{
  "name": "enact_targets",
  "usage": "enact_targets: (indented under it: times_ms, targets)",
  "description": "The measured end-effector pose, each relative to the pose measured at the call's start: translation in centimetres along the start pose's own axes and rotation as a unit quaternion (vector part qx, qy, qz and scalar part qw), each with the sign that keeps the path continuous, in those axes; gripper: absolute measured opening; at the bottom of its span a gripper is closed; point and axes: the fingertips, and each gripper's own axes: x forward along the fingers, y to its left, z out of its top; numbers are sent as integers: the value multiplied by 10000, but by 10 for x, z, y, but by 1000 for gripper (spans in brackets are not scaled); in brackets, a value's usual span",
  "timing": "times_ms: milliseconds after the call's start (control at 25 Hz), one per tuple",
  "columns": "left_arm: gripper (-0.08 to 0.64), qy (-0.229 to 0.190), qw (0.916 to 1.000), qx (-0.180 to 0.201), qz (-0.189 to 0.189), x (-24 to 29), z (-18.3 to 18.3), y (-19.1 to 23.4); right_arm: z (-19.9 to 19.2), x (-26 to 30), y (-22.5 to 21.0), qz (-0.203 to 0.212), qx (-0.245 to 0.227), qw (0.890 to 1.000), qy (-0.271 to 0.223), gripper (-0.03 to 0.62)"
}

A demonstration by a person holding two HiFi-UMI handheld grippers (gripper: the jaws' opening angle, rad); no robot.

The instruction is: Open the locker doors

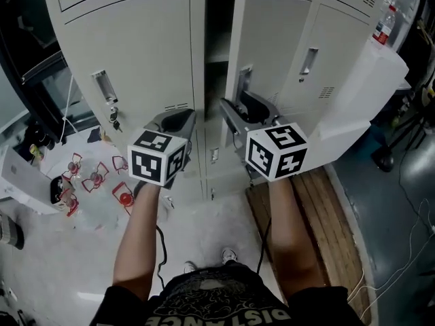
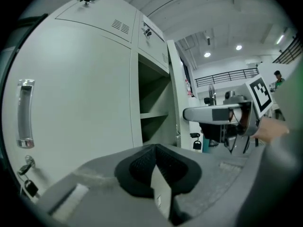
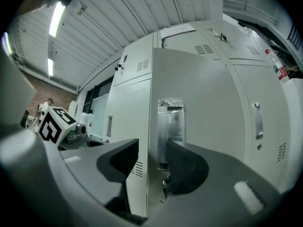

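**Head view, read left to right.** At the left of the frame the left locker door (image 1: 136, 53) sits flush in its frame. Its recessed metal handle (image 1: 105, 87) stands upright near the door's left edge, with a bunch of keys (image 1: 114, 119) hanging from the lock below.

At centre left the left gripper (image 1: 173, 122) hangs in front of this door's lower right corner, touching nothing. In the left gripper view its 2 pads (image 2: 139, 167) meet with nothing between them, which reads as waiting while the other hand works.

At centre top the dark compartment (image 1: 216, 53) is exposed, with 1 shelf visible inside. Just right of it the middle door (image 1: 268, 43) stands swung partly outward on its right-hand hinge, so its free edge faces the person.

The right gripper (image 1: 248, 111) sits at that free edge, level with the lower end of the door's handle (image 3: 170, 119). In the right gripper view its jaws stand moderately apart and straddle the door's edge, with neither pad visibly pressing on it. This placement probably serves to pinch or hook the edge and swing the door wider.

At the right of the frame the right locker door (image 1: 336, 46) is closed.

The doors are pale grey sheet metal, each with small vent slots and a vertical recessed pull. Of the 3 in this row, 1 is open and 2 are not yet opened
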Motion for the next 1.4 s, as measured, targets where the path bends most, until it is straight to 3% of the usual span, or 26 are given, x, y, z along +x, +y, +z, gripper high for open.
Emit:
enact_targets:
  times_ms: [680, 1400]
  targets:
    - [3, -75, 9925, 253, -1196, 35, 13, -82, 6, -85, -33, -904, 30, 9958, -152, 156]
    - [3, -157, 9789, 404, -1995, 78, 27, -169, 11, -174, -103, -1887, 124, 9813, -369, 136]
